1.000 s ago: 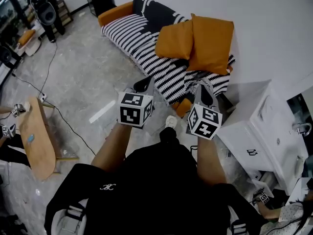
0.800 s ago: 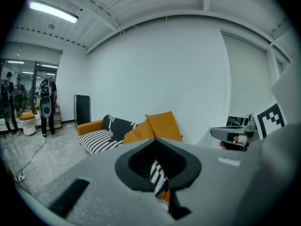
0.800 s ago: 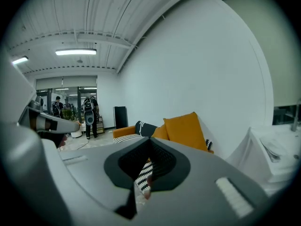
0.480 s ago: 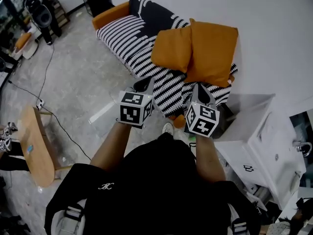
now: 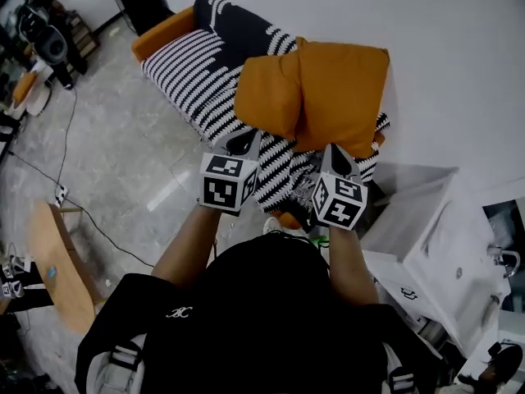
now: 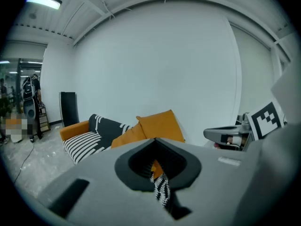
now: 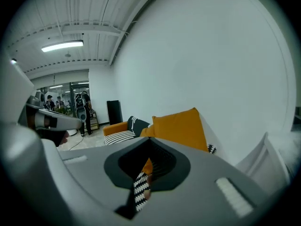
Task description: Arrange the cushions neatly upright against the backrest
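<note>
Two orange cushions lie at the right end of a black-and-white striped sofa [image 5: 193, 76]. The big cushion [image 5: 344, 97] leans toward the white wall, and a smaller cushion [image 5: 267, 97] rests against its left side. My left gripper [image 5: 244, 142] hangs over the sofa's front edge, just short of the smaller cushion, shut and holding nothing. To its right, my right gripper [image 5: 336, 152] is also shut and holding nothing, below the big cushion. The left gripper view looks over the shut left gripper [image 6: 156, 173] at both cushions [image 6: 160, 125]. The right gripper view shows the big cushion [image 7: 181, 126] beyond the right gripper [image 7: 143, 173].
The sofa has an orange armrest [image 5: 164, 31] at its far left end and the white wall behind it. White cabinets [image 5: 435, 253] stand close on the right. A wooden stool [image 5: 57, 269] and cables are on the grey floor at the left.
Both grippers, still shut, have moved forward toward the sofa. The cushions now sit closer and larger, right ahead of the fingertips.
</note>
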`<state>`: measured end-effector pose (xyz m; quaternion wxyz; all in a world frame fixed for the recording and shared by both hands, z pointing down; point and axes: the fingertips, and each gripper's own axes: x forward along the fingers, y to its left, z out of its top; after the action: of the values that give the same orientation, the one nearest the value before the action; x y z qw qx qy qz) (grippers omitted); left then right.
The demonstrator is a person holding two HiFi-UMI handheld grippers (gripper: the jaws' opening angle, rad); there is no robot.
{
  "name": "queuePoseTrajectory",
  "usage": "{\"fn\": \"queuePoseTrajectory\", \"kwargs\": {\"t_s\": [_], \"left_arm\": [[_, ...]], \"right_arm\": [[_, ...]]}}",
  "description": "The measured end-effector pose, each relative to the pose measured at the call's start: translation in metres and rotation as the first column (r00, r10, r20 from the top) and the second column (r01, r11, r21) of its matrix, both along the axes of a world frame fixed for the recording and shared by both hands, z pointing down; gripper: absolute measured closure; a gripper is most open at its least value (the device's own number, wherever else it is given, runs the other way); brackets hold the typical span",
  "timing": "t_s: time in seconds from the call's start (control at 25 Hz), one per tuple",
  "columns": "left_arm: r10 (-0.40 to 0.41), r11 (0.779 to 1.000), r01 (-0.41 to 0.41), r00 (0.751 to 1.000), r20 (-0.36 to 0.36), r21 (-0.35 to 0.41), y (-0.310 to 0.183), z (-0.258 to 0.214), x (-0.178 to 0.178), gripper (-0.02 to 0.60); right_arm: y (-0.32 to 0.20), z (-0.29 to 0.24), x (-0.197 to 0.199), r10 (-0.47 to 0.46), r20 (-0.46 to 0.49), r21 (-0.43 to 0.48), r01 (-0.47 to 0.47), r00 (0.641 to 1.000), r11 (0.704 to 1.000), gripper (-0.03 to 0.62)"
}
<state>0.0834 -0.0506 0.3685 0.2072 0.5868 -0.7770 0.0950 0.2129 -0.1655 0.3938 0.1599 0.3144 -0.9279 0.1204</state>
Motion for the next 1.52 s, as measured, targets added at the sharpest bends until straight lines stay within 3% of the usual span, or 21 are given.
{"fn": "queuePoseTrajectory", "kwargs": {"t_s": [0.12,0.2,0.36,0.44,0.8,0.88,0.96,1.08,1.28,1.4,1.52], "left_arm": [[0.031,1.000,-0.031,0.999,0.021,-0.006,-0.036,0.001,-0.007,0.573],[0.073,0.997,-0.073,0.997,0.021,-0.006,-0.022,-0.014,0.011,0.573],[0.184,0.983,-0.184,0.982,0.033,0.005,0.133,-0.034,0.113,0.573],[0.221,0.975,-0.221,0.974,0.042,-0.010,0.158,-0.024,0.135,0.574],[0.332,0.941,-0.326,0.942,0.058,-0.090,0.067,-0.005,0.125,0.574],[0.372,0.926,-0.365,0.926,0.062,-0.099,0.049,-0.006,0.123,0.541],[0.440,0.894,-0.431,0.896,0.064,-0.119,0.029,-0.004,0.124,0.511],[0.551,0.830,-0.536,0.831,0.080,-0.155,-0.004,0.000,0.124,0.448],[0.720,0.688,-0.679,0.682,0.125,-0.258,-0.065,0.008,0.123,0.318],[0.763,0.645,-0.704,0.617,0.192,-0.298,-0.107,0.010,0.115,0.246],[0.798,0.602,-0.720,0.542,0.264,-0.345,-0.147,0.014,0.109,0.193]], "right_arm": [[-0.035,0.011,-0.002,0.023,0.010,-0.025,-0.023,1.000,0.999,0.585],[-0.019,0.006,0.024,0.063,0.009,-0.048,-0.062,0.998,0.997,0.585],[0.148,0.020,0.156,0.197,-0.017,-0.087,-0.198,0.980,0.976,0.585],[0.178,0.042,0.189,0.243,-0.023,-0.114,-0.244,0.970,0.963,0.584],[0.131,0.091,0.225,0.371,-0.021,-0.267,-0.363,0.928,0.893,0.558],[0.123,0.097,0.228,0.401,-0.008,-0.301,-0.385,0.916,0.873,0.535],[0.119,0.105,0.230,0.449,0.016,-0.340,-0.417,0.894,0.843,0.489],[0.112,0.122,0.227,0.526,0.059,-0.406,-0.461,0.848,0.789,0.406],[0.097,0.159,0.217,0.658,0.088,-0.518,-0.530,0.748,0.672,0.319],[0.082,0.186,0.212,0.703,0.072,-0.547,-0.561,0.707,0.620,0.273],[0.076,0.219,0.213,0.759,0.049,-0.585,-0.597,0.649,0.549,0.245]]}}
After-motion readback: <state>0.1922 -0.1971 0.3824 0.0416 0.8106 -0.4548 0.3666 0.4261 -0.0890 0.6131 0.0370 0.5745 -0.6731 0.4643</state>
